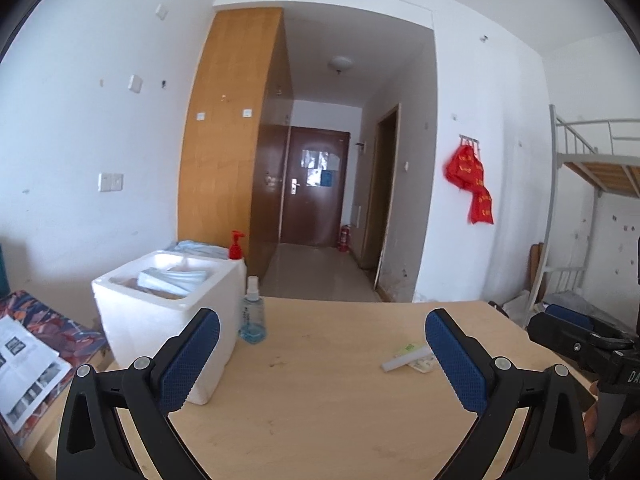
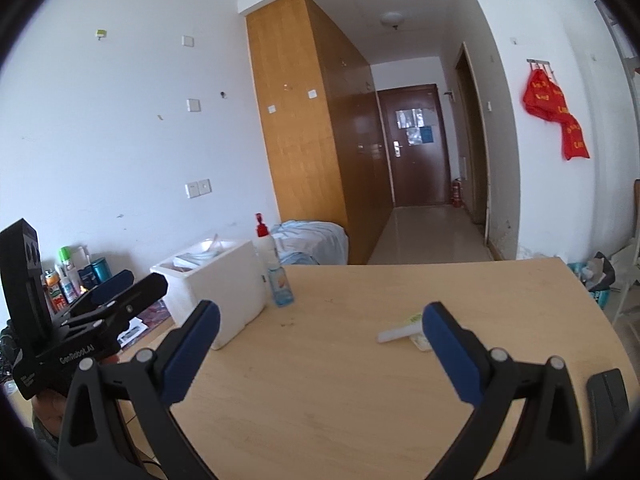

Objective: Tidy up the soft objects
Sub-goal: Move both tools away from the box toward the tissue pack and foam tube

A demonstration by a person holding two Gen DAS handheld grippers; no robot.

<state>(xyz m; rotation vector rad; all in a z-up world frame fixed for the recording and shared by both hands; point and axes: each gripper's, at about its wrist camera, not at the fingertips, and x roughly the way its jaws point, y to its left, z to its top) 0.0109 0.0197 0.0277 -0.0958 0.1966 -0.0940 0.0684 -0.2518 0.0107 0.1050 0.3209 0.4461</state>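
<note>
Both hand-held grippers held apart, empty: left hand-held gripper (image 1: 322,346), right hand-held gripper (image 2: 322,338). Tabletop (image 2: 320,400) nearly bare; folded cloths seen in foam box (image 1: 160,304). Task judged nearly done.

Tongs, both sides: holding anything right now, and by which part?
Nothing held. Left tongs and right tongs are both open and empty above the wooden table.

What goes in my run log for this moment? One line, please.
left claw open, empty | right claw open, empty | both over table | foam box untouched
</note>
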